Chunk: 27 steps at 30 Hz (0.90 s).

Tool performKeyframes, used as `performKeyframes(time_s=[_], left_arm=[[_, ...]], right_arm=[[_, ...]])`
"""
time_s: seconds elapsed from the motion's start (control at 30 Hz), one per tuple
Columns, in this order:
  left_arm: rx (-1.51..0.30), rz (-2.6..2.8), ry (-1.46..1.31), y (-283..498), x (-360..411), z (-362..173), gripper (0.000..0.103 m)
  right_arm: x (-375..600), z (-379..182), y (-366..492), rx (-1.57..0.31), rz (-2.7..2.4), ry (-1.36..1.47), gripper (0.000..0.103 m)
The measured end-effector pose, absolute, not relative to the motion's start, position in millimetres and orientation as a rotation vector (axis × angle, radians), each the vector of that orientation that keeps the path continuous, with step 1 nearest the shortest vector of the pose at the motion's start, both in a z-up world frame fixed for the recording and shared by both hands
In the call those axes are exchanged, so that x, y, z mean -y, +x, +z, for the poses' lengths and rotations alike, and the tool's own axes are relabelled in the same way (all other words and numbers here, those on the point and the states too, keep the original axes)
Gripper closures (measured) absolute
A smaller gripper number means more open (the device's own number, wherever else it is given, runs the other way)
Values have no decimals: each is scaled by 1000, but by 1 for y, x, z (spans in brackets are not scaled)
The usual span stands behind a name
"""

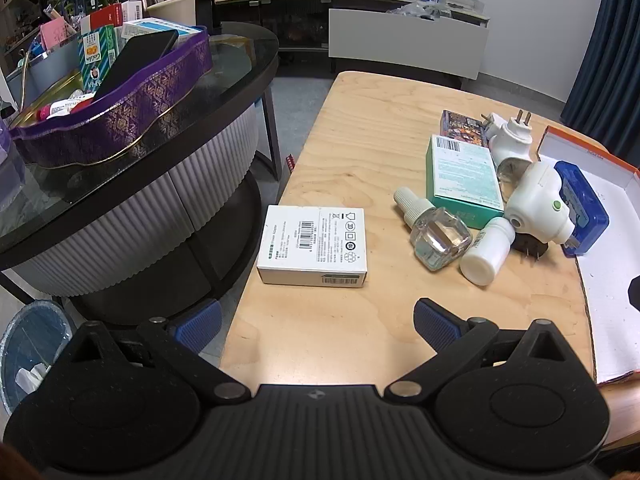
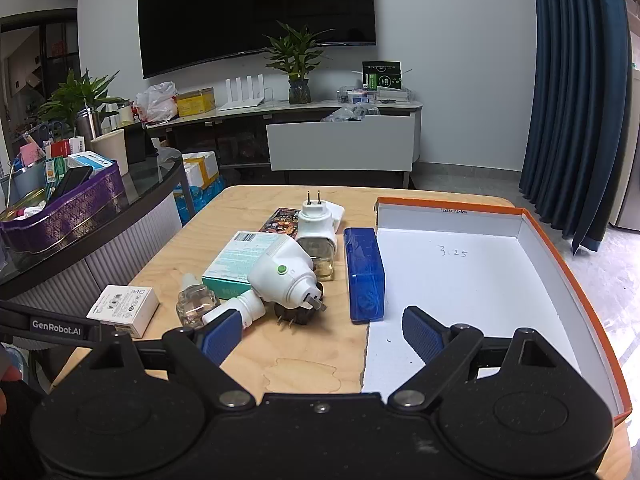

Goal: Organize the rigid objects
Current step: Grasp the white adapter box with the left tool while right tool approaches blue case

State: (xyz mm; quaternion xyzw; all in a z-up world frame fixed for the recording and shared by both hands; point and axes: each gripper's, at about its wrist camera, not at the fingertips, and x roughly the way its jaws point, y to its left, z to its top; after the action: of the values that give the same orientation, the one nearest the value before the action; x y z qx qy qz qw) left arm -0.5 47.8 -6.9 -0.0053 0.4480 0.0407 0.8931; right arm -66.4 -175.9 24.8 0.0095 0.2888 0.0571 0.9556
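On my bench (image 2: 304, 364) the tray (image 2: 472, 280) sits at the right. A plastic case (image 2: 365, 274) lies along its left edge. Left of that I see the plug-in diffuser (image 2: 286, 276) resting on a carton (image 2: 240, 264), with a refill bottle (image 2: 196, 300) nearer and the adapter box (image 2: 124, 308) far left.

The left wrist view looks steeply down from above the wooden table's (image 1: 360, 152) near edge, close over a white adapter box (image 1: 313, 246). The right wrist view looks flatter, toward the wall television (image 2: 256, 12), above the orange-rimmed tray (image 2: 576, 280). Both share the cluttered items, including the blue case (image 2: 364, 274).
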Motion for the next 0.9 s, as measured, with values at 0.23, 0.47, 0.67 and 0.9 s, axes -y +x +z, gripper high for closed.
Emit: performKeyframes(time_s=[0.23, 0.47, 0.67, 0.9], left_arm=[[-931, 82, -11, 0, -48, -7, 0], [-935, 84, -15, 2, -50, -10, 0], [-939, 89, -15, 4, -53, -11, 0], [-938, 88, -15, 6, -54, -12, 0]], right_arm=[[167, 24, -65, -587, 110, 19, 1], [166, 23, -65, -597, 112, 20, 1], [165, 23, -63, -613, 113, 19, 1], [163, 22, -62, -583, 113, 20, 1]])
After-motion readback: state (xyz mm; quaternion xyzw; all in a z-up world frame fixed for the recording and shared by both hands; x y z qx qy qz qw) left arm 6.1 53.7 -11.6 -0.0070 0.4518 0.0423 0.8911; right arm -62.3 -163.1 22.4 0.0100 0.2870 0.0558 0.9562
